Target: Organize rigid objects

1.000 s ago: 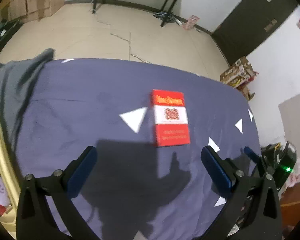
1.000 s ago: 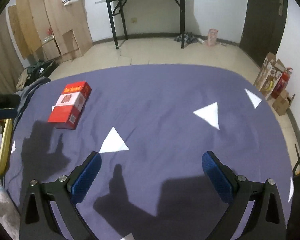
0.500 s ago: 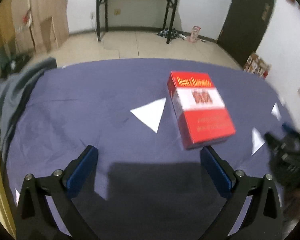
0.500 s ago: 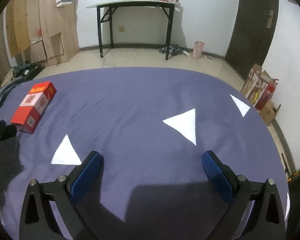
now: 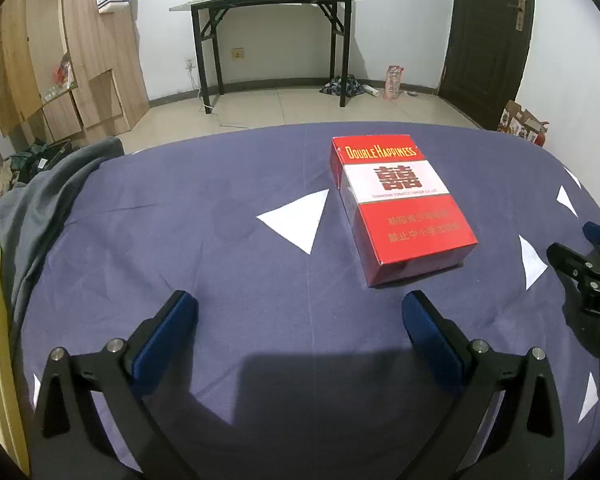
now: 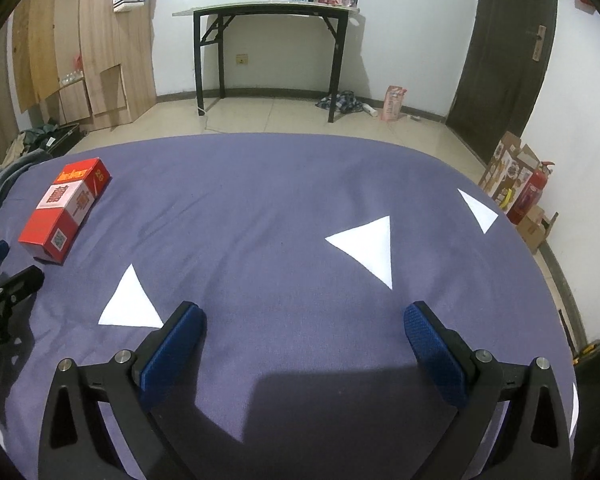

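Left gripper (image 5: 300, 308) has swung round and closed in on the red carton (image 5: 402, 208) over the last second; carton now larger in view, lying flat on the purple cloth (image 5: 180, 264), just ahead of the right-hand blue pad and off the centre line; jaws spread wide, nothing between them; judgement: approach phase, grasp not yet begun, gripper needs to shift right to straddle the box

Right gripper (image 6: 300, 320) also spread wide, holding nothing; its view has tilted up, carton (image 6: 66, 210) now far left of it, well apart; unlikely to be the one picking

Surroundings: white triangle (image 5: 298, 220) printed on the cloth just left of the carton; grey garment (image 5: 48, 196) draped at the left edge; black folding table (image 5: 268, 0) by the far wall; nothing stands between left gripper and carton; other gripper's tip near the carton's right side, possible crowding
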Demonstrator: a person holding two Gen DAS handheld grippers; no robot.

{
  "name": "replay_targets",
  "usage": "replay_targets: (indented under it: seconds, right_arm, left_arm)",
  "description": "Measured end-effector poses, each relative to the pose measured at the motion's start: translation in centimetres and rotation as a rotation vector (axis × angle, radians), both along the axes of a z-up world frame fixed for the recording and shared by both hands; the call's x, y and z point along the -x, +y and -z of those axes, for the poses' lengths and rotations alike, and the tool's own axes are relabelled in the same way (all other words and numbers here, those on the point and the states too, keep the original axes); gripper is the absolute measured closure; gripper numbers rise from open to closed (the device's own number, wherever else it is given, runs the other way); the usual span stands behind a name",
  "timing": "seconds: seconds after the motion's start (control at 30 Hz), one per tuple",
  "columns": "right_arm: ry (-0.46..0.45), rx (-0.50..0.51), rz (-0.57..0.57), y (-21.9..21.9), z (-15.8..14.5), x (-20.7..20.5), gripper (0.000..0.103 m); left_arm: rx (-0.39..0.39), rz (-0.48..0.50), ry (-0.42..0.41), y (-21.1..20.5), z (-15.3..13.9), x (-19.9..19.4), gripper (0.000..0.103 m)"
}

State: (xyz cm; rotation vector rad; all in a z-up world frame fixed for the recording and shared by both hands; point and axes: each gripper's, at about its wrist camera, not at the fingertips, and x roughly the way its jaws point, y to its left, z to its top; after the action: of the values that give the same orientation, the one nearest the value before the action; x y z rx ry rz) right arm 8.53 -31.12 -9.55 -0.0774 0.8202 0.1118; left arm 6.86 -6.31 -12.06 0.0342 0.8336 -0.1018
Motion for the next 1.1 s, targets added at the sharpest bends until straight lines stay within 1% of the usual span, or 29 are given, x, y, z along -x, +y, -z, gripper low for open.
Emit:
replay_targets:
  seconds: [1.1]
  right_arm:
    - [-0.001, -0.003, -0.002, -0.35, -0.10, -0.10, 0.000]
  left_arm:
    - [0.000, 0.001, -0.001, 0.04, 0.00, 0.02, 0.000]
